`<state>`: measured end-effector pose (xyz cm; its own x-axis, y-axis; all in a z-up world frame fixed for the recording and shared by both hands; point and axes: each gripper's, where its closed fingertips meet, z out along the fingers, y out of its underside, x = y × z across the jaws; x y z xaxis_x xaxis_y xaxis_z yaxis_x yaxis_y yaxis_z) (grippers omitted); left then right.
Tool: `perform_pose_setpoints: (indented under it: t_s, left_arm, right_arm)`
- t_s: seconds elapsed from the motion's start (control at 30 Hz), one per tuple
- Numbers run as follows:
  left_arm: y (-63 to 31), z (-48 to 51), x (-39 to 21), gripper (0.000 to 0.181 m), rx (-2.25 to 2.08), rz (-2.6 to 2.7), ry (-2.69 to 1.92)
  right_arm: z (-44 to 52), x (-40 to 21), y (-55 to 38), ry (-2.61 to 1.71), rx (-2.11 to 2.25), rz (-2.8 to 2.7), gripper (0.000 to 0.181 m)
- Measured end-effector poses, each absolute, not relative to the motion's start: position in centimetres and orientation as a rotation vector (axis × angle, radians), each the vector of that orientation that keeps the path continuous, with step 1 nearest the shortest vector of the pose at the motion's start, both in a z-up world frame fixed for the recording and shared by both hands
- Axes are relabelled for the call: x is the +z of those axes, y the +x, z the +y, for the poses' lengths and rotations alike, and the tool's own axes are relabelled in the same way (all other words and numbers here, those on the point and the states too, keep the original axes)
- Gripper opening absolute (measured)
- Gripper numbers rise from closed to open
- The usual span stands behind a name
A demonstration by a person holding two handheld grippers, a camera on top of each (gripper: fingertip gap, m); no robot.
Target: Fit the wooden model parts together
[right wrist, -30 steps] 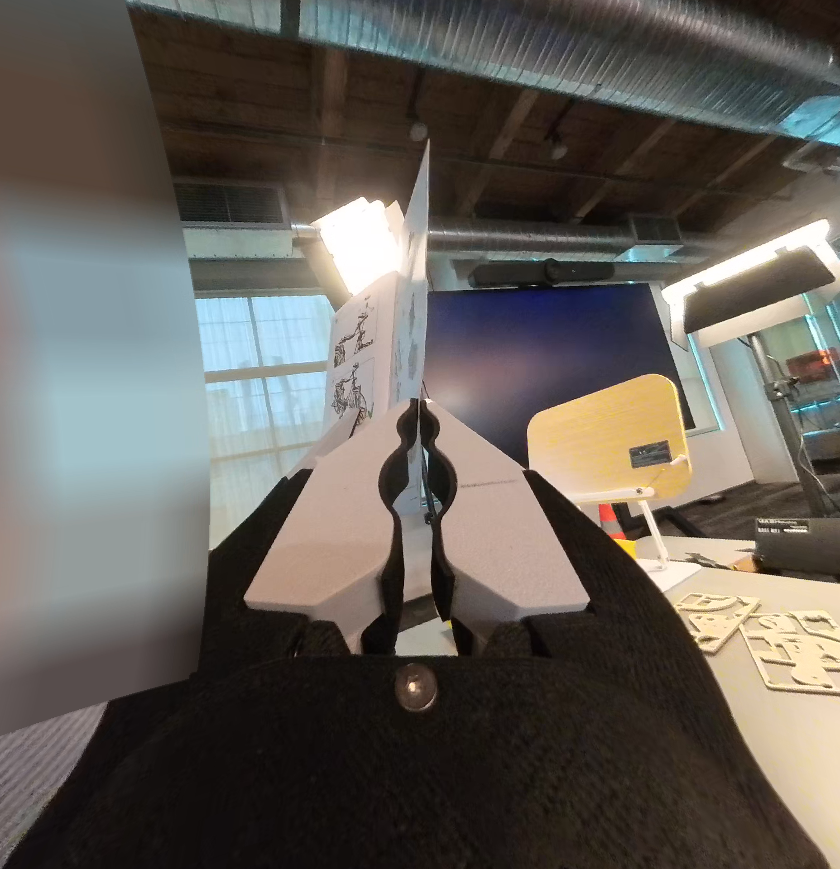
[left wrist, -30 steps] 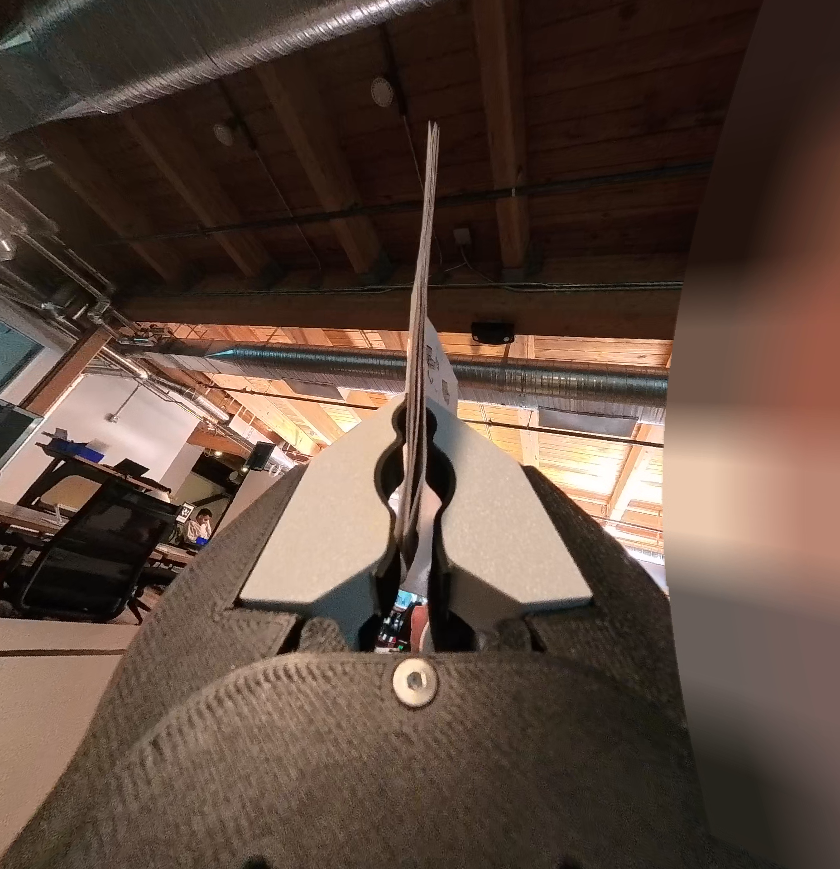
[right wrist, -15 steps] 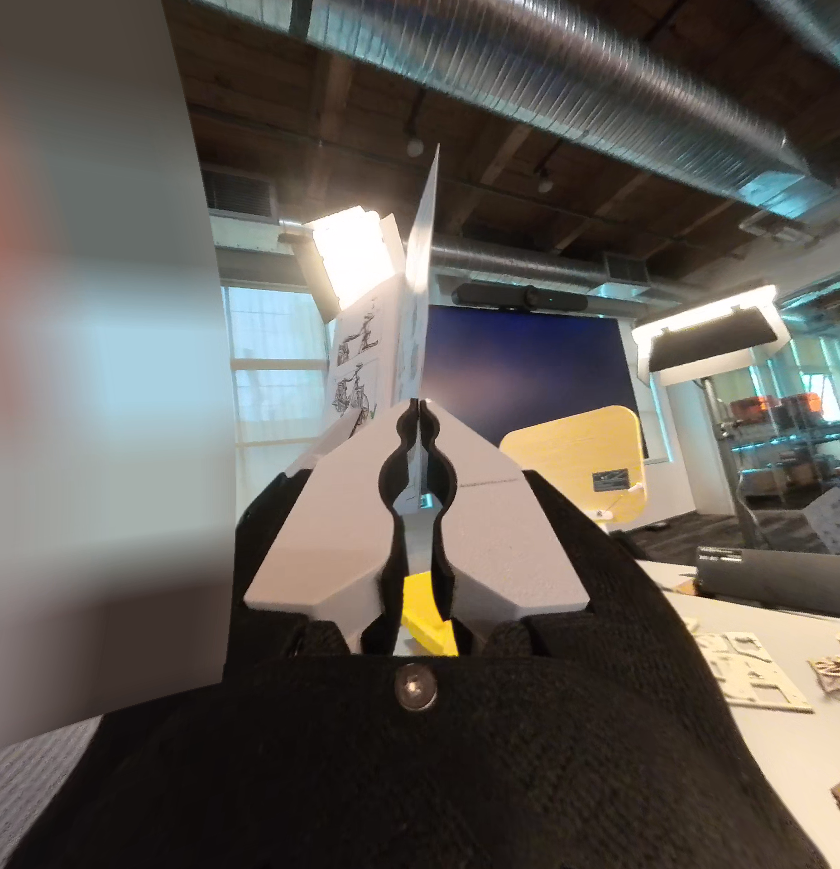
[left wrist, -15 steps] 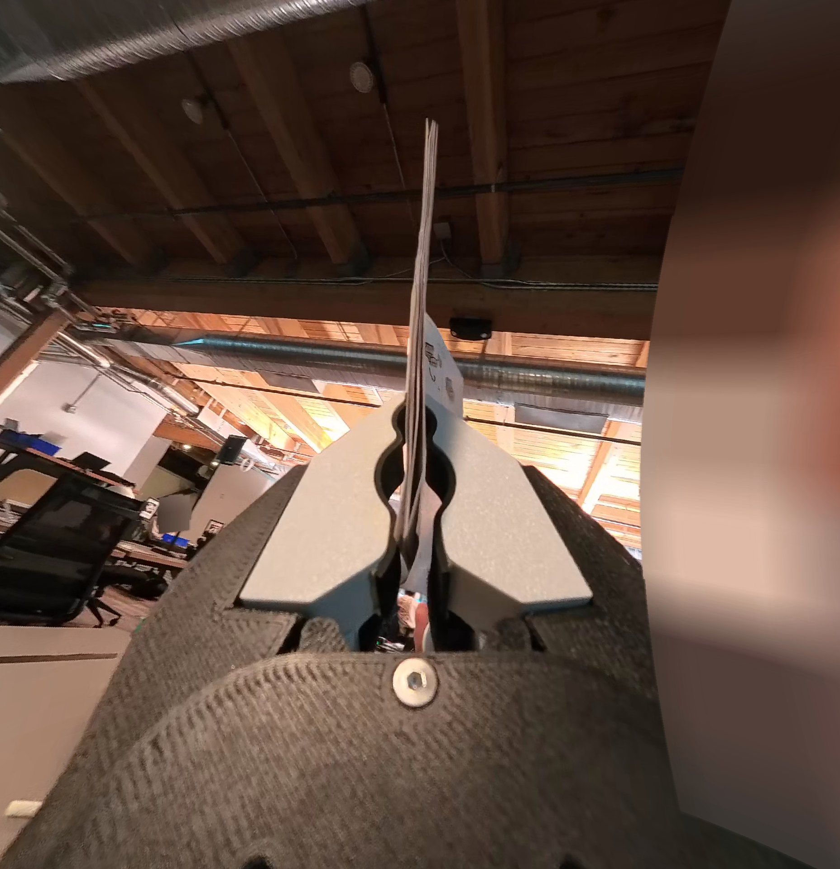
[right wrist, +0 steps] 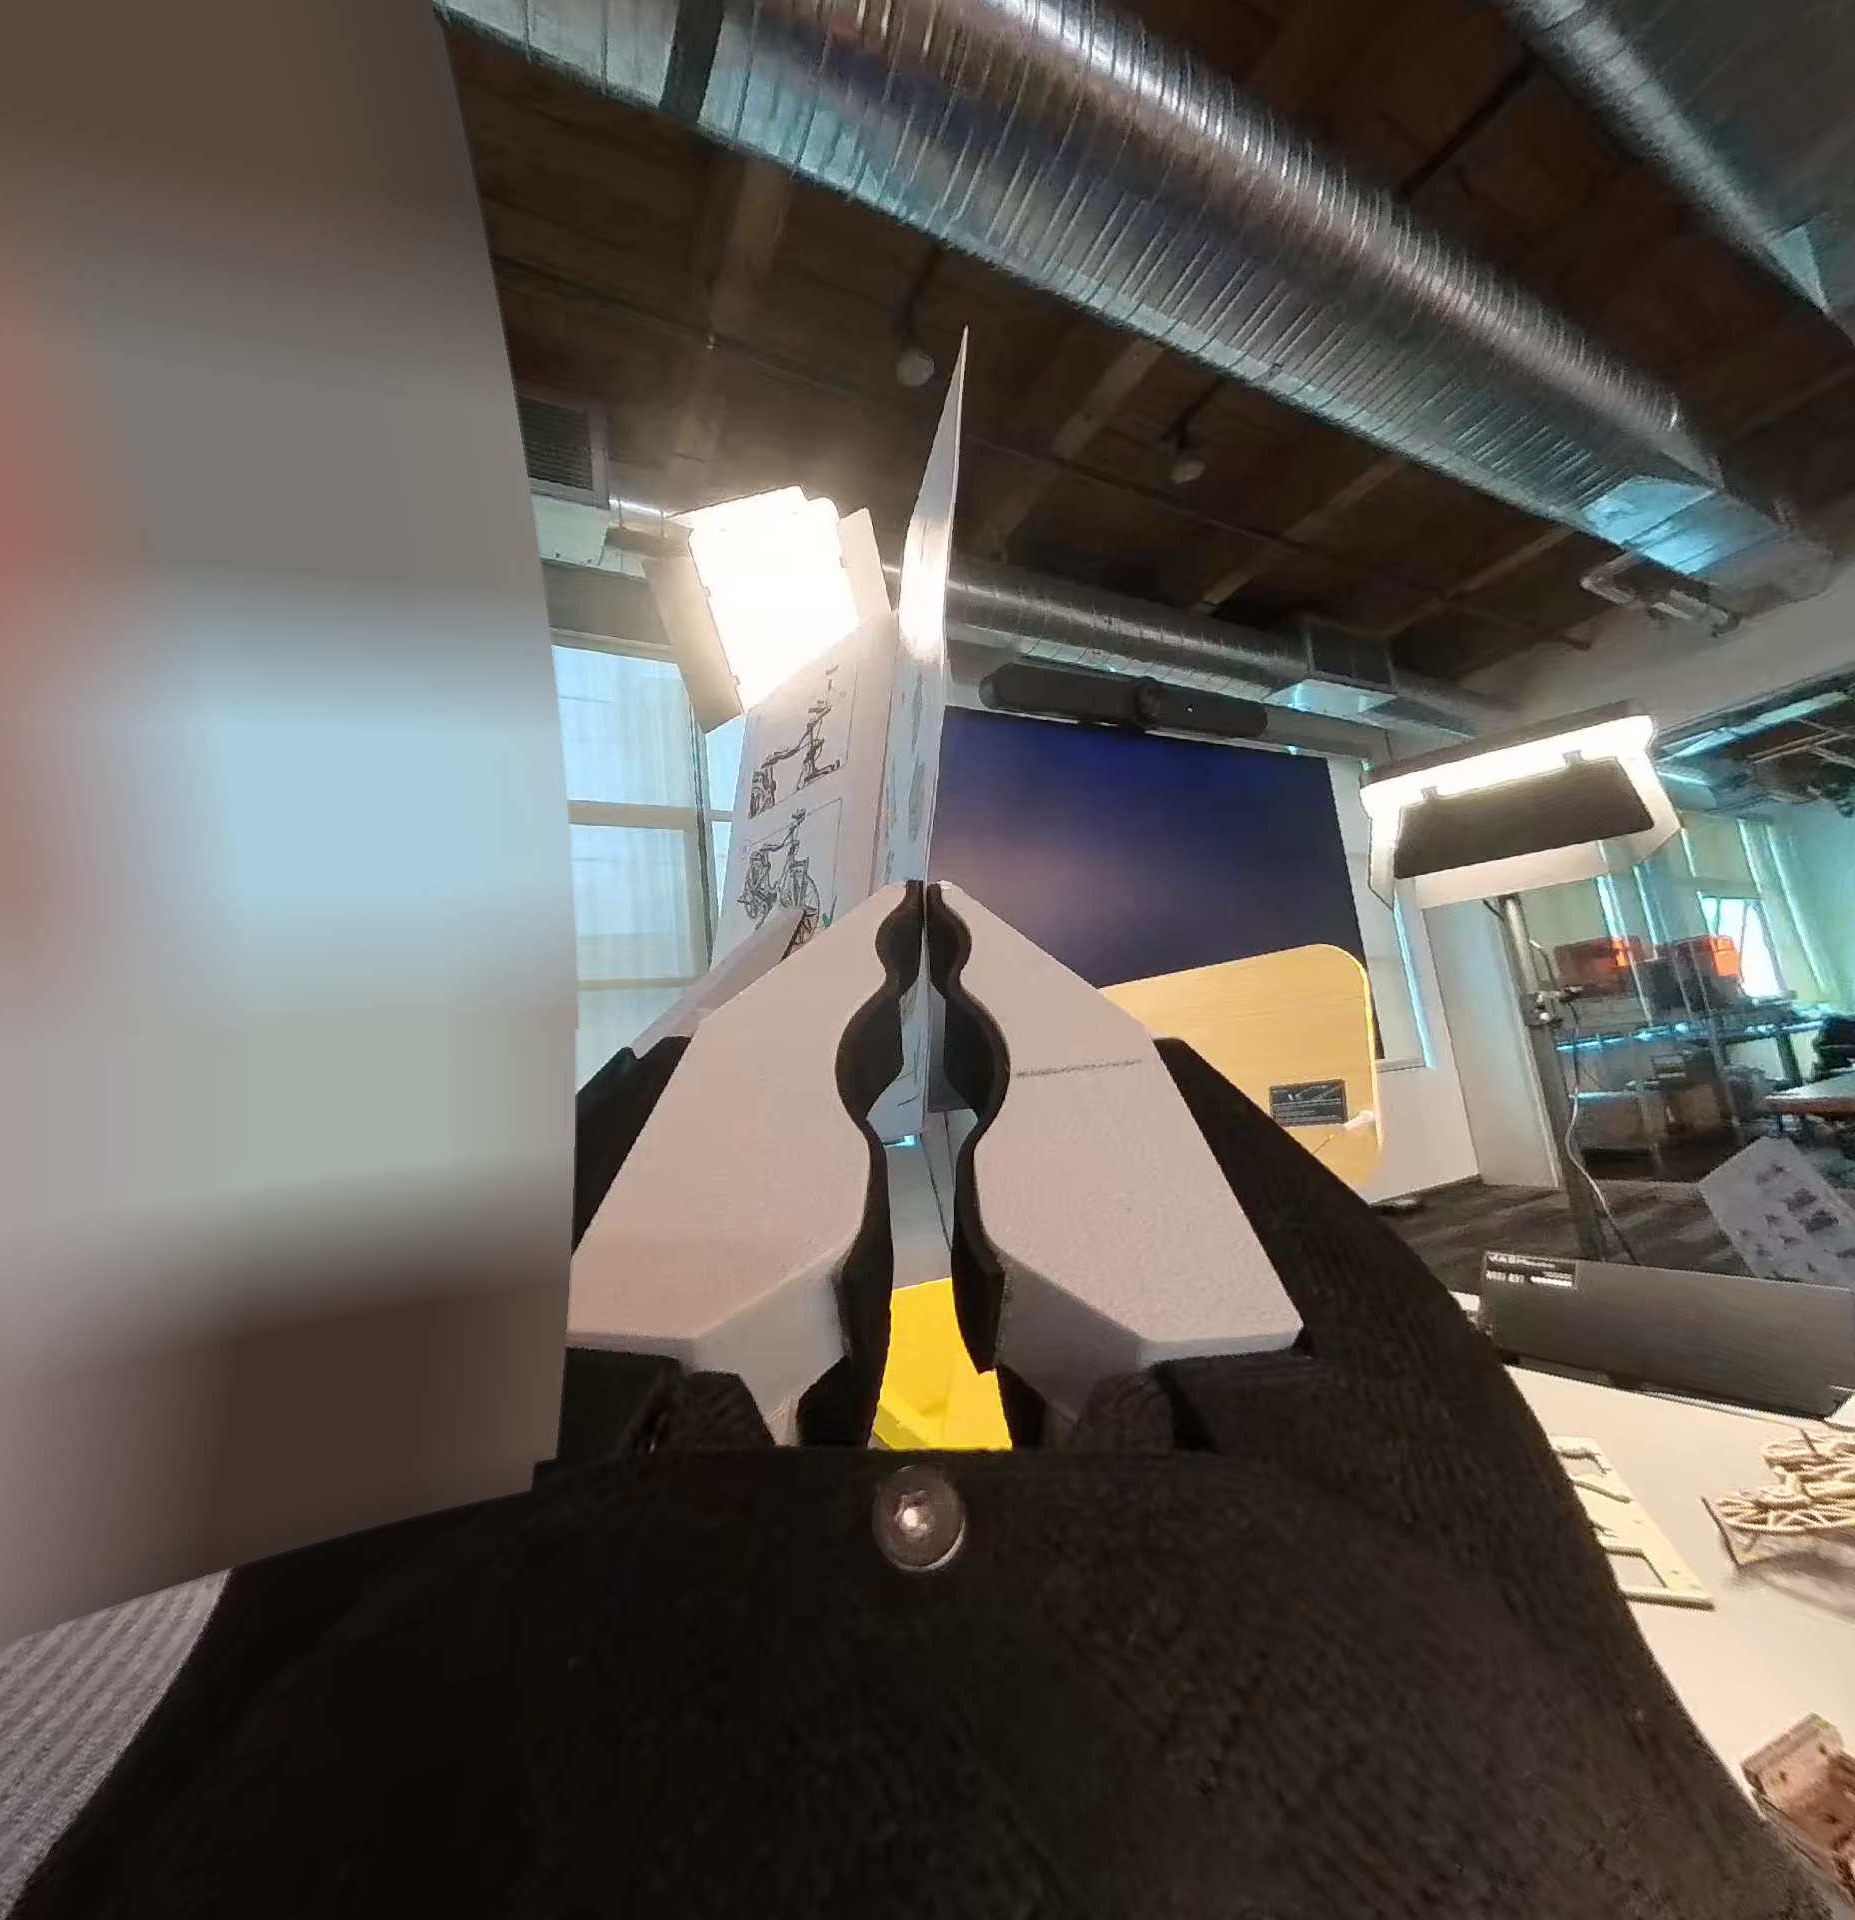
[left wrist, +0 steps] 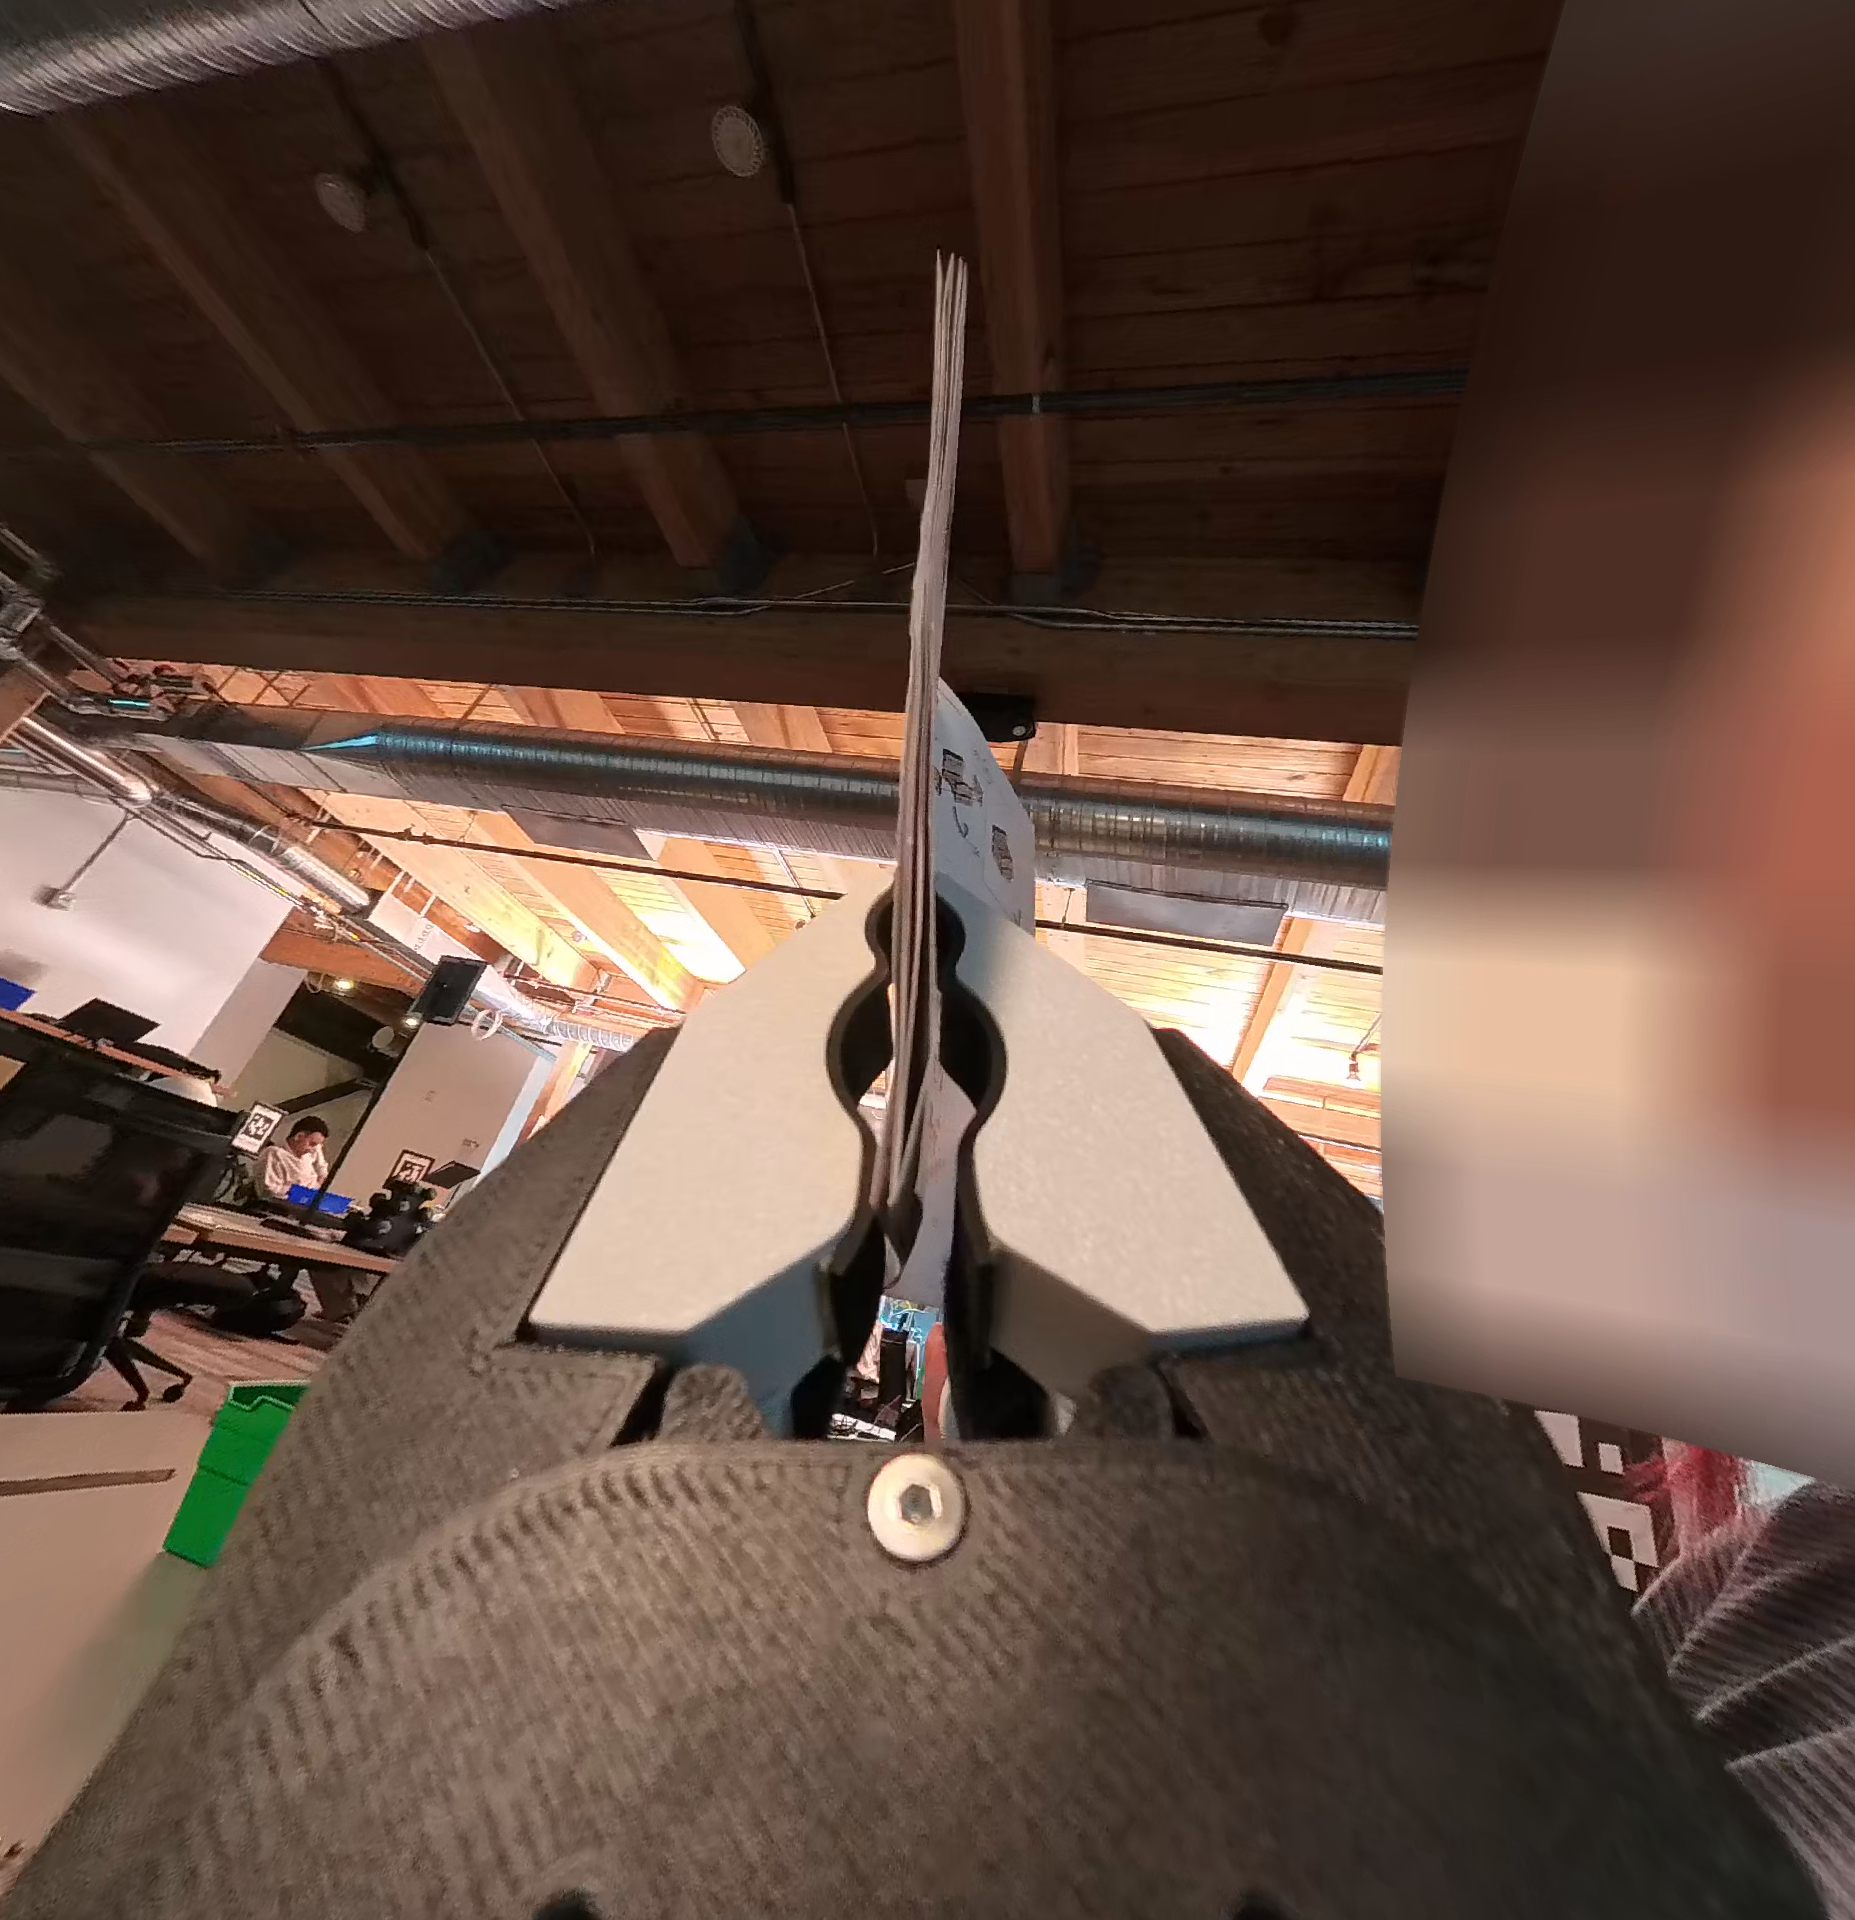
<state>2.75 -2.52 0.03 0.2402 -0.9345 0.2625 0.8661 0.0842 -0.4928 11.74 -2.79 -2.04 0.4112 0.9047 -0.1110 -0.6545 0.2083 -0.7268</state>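
Left wrist view: the booklet is seen edge-on toward 12 o'clock, so its printed pages cannot be read; its lower edge is hidden between the jaws of the left gripper. The green bin at 8 o'clock is partly covered by the gripper body.

Right wrist view: the sheet clamped in the right gripper is edge-on. Wooden parts at 4 o'clock are motion-blurred and cut by the frame edge; their shapes cannot be resolved. The yellow object behind the jaws is mostly hidden, possibly a bin.
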Motion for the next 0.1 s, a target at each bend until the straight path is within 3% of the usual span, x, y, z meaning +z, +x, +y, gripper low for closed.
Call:
perform_pose_setpoints:
  t_s: [0.03,0.1]
  left_arm:
    - [2.78,-2.54,0.04,0.0,-1.349,0.133,-0.628]
    - [2.79,-2.59,0.07,0.0,-1.35,0.135,-0.625]
  right_arm:
    - [-2.86,-2.02,11.78,-0.787,1.121,-0.376,0.0]
    - [-2.96,-1.98,11.81,-0.782,1.121,-0.378,0.0]
